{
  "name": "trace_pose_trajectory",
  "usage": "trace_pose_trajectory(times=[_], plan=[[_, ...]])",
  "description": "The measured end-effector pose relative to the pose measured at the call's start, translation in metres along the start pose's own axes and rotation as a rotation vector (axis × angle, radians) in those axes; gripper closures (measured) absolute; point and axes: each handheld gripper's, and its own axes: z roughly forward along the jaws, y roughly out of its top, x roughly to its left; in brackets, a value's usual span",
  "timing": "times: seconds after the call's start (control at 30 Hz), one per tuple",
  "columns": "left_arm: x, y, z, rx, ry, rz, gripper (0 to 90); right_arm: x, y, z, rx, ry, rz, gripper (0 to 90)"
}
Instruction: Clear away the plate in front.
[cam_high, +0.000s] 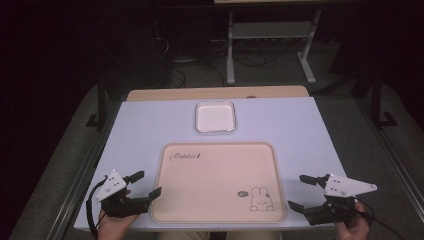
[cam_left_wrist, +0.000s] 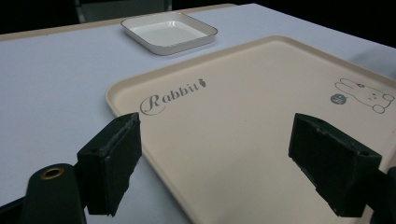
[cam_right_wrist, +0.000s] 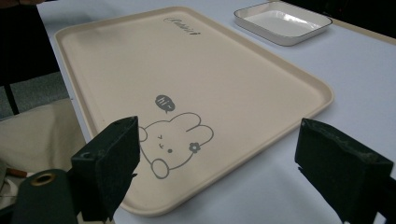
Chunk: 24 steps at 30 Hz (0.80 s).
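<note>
A beige tray (cam_high: 215, 175) with a rabbit drawing (cam_high: 262, 199) and the word "Rabbit" lies at the table's front centre, and nothing rests on it. Behind it stands a small white square dish (cam_high: 215, 117). My left gripper (cam_high: 147, 184) is open at the tray's left front corner, jaws wide, nothing between them. My right gripper (cam_high: 301, 192) is open at the tray's right front corner. In the left gripper view the tray (cam_left_wrist: 261, 107) and dish (cam_left_wrist: 169, 31) lie ahead of the left gripper (cam_left_wrist: 231, 163). In the right gripper view the right gripper (cam_right_wrist: 236, 170) straddles the tray (cam_right_wrist: 187, 70) corner by the rabbit (cam_right_wrist: 173, 140); the dish (cam_right_wrist: 283, 20) lies beyond.
The white tabletop (cam_high: 150, 130) has bare room on both sides of the tray. A wooden strip (cam_high: 215, 93) runs along the table's far edge. Beyond it on the floor stand a metal frame (cam_high: 270, 45) and cables.
</note>
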Motion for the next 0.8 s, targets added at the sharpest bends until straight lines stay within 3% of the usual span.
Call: trace_pose_trajectory(times=[0.33,0.47,0.8], plan=[[-0.001,0.000,-0.001,-0.002,0.005,0.002,16.8,0.000,0.000,0.000,-0.001,0.001,-0.002,13.1],[-0.002,0.002,0.000,-0.015,-0.008,-0.020,16.8,0.001,0.000,0.000,0.000,-0.002,-0.001,13.1],[-0.012,0.011,0.009,0.003,-0.016,0.023,16.8,0.000,-0.001,-0.001,-0.003,-0.012,0.007,13.1]])
